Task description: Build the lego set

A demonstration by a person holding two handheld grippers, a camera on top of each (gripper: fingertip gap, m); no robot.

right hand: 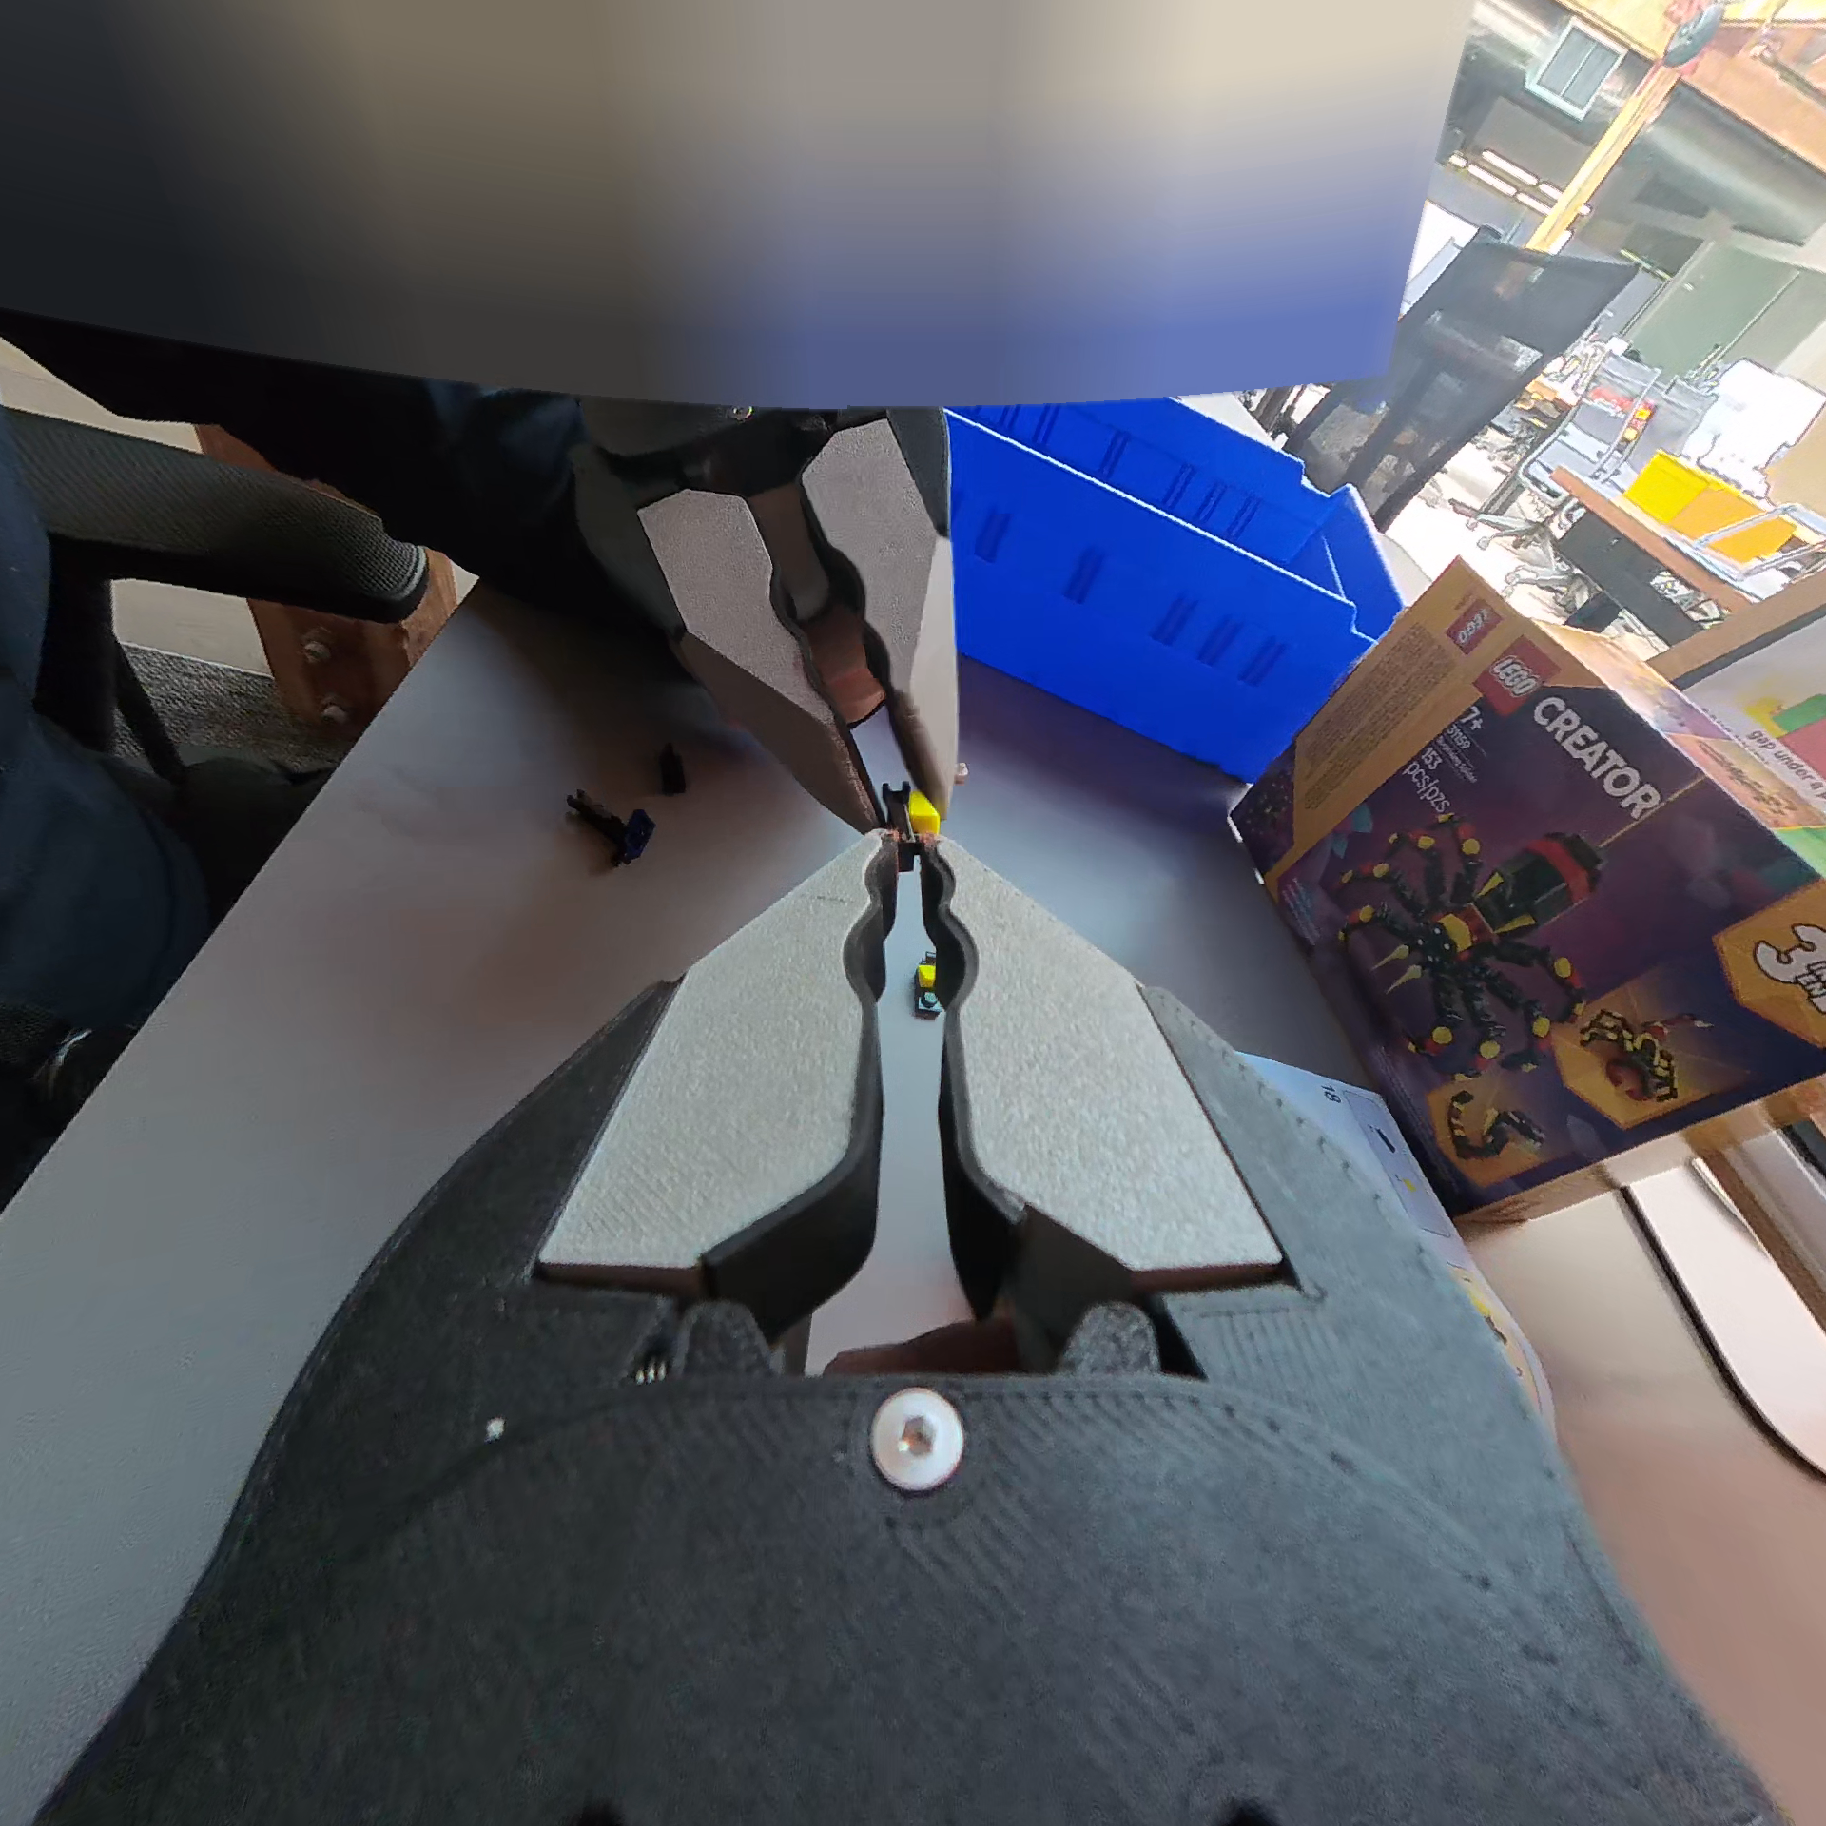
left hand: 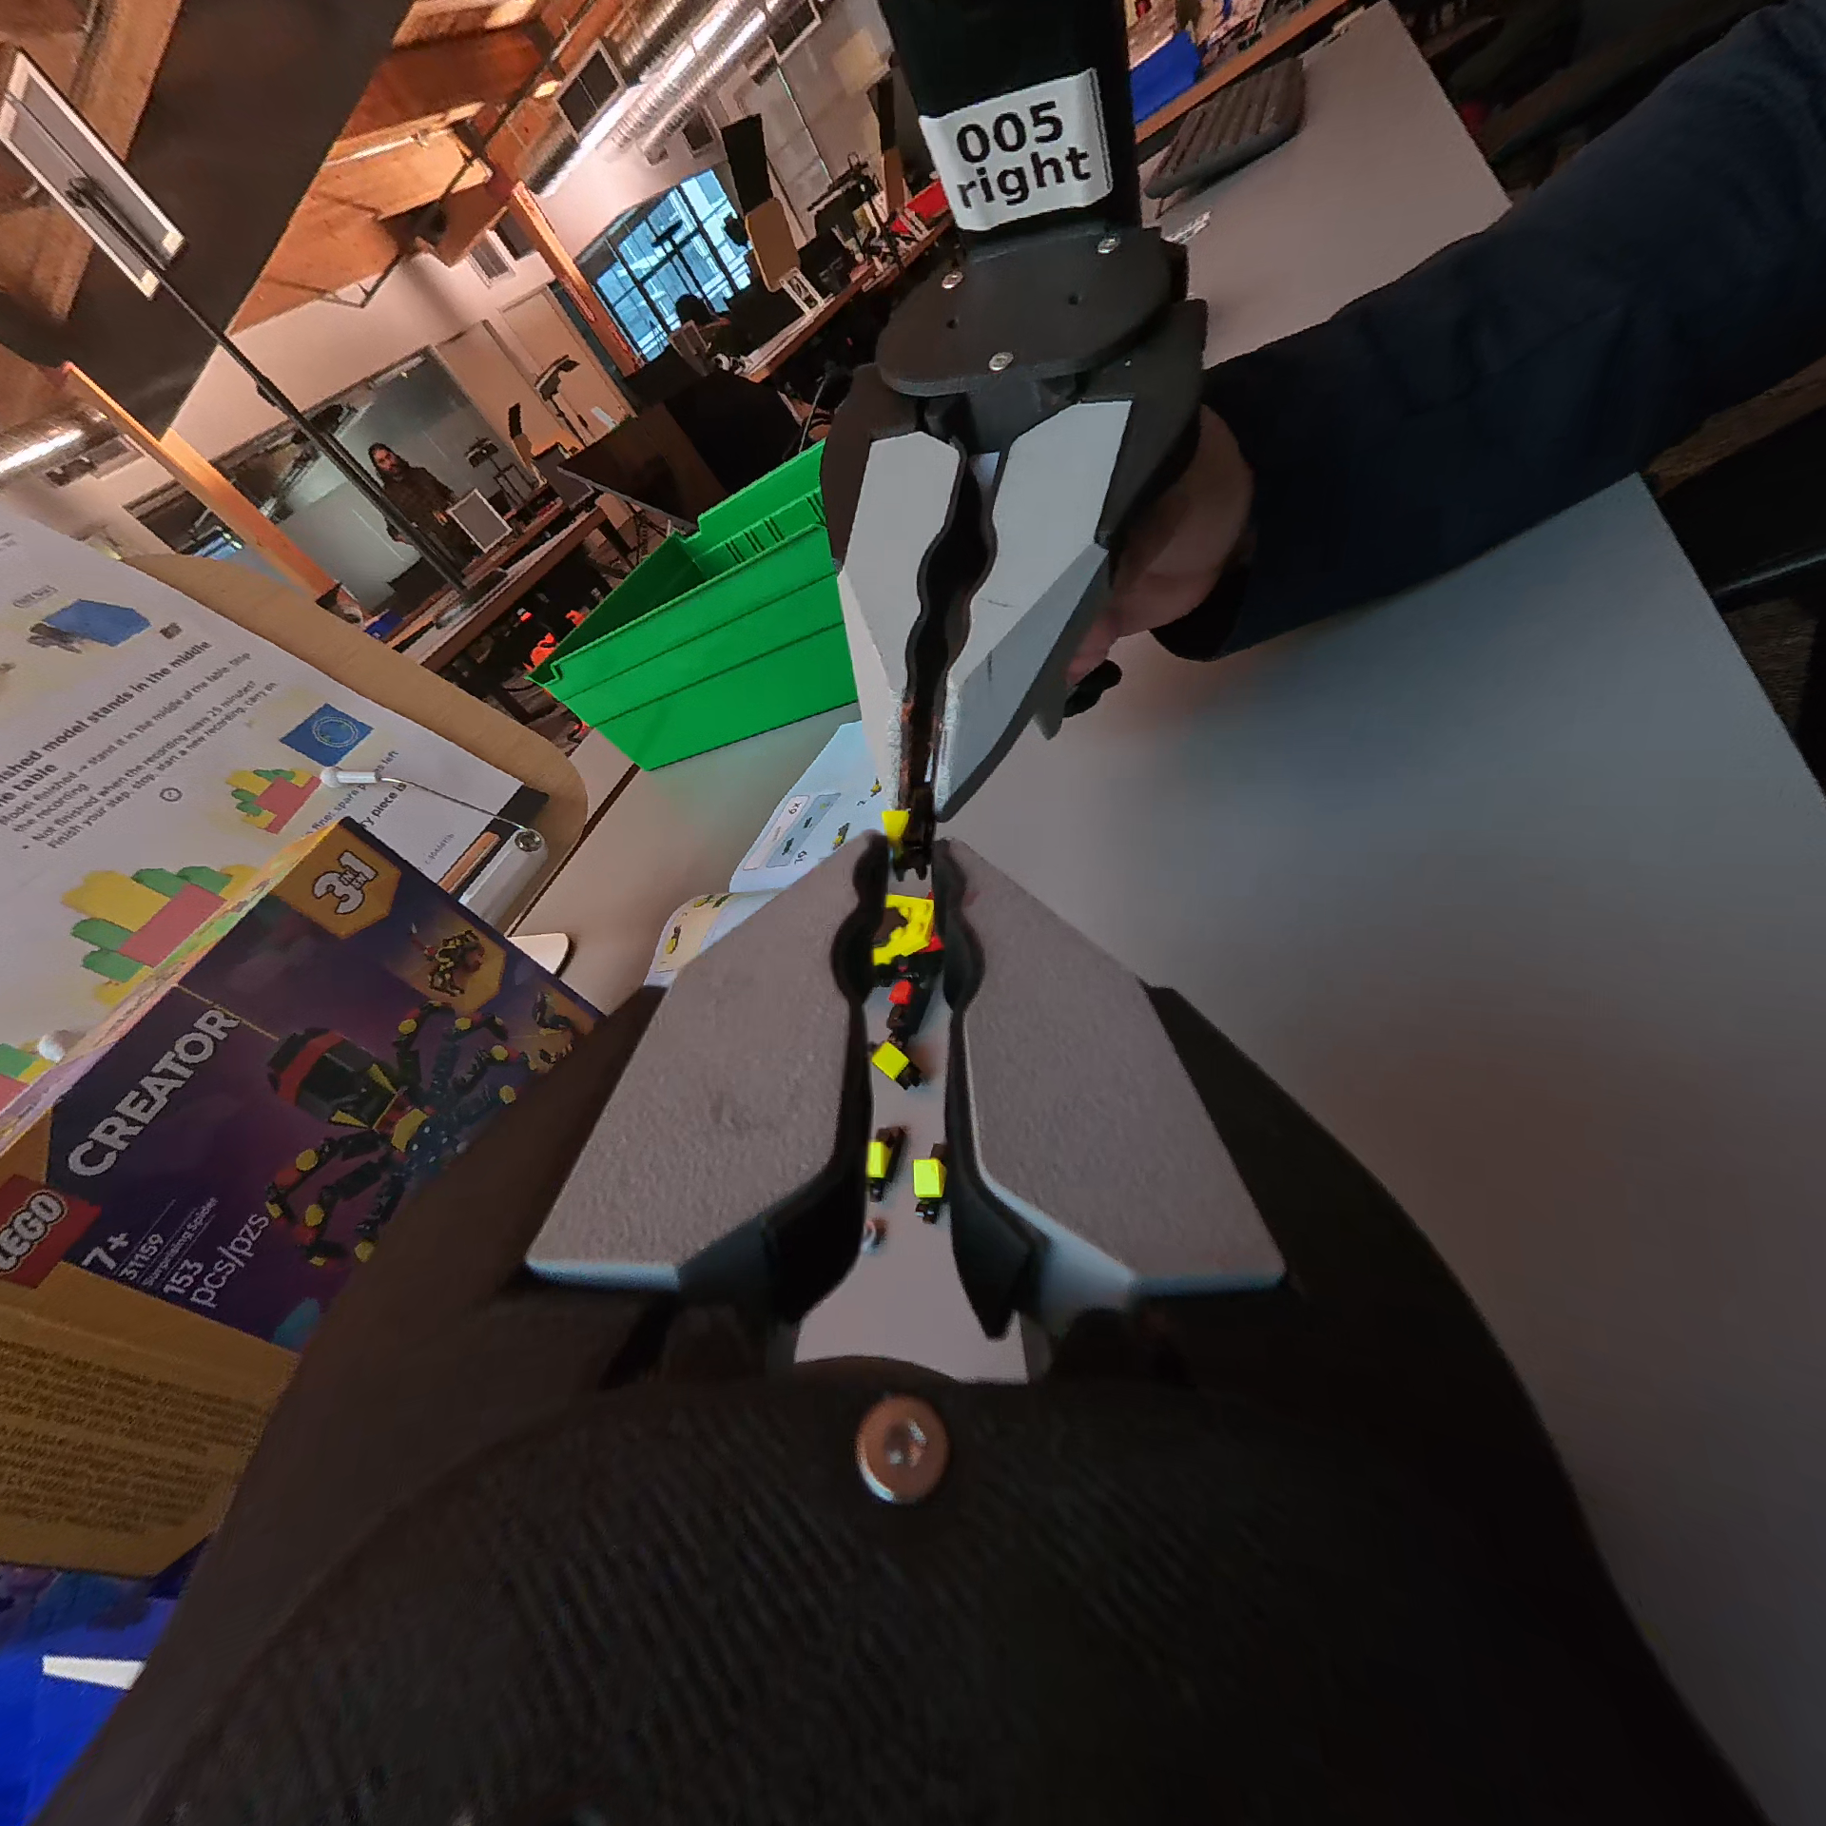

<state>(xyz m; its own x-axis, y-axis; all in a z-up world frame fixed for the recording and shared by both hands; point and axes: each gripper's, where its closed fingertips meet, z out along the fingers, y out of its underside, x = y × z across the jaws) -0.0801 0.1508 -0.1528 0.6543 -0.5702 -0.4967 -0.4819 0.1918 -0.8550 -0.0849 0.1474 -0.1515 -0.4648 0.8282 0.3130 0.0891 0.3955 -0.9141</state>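
Left wrist view: left gripper (left hand: 914, 858) nearly closed, tips meeting the right gripper (left hand: 924, 805) tip to tip; a small black-and-yellow sub-assembly (left hand: 907, 840) sits pinched at that meeting point. Which claw carries it is hard to tell here. Below the tips, through the finger gap, loose yellow, red and black pieces (left hand: 904, 973) lie on the grey table (left hand: 1383, 939). Instruction booklet (left hand: 790, 840) just beyond the tips, green bin (left hand: 711, 642) farther out to the left, set box (left hand: 247, 1117) left of the claw.

Right wrist view: right gripper (right hand: 907, 862) closed on a thin black piece (right hand: 901, 858); left gripper (right hand: 904, 805) opposite clamps a yellow-and-black piece (right hand: 917, 810). The two parts touch, apparently being pressed together. A few black and blue pieces (right hand: 618, 825) lie left of the tips, blue bin (right hand: 1166, 593) behind right.

Judgement: early to mid build, no finished model visible, many loose pieces remain.
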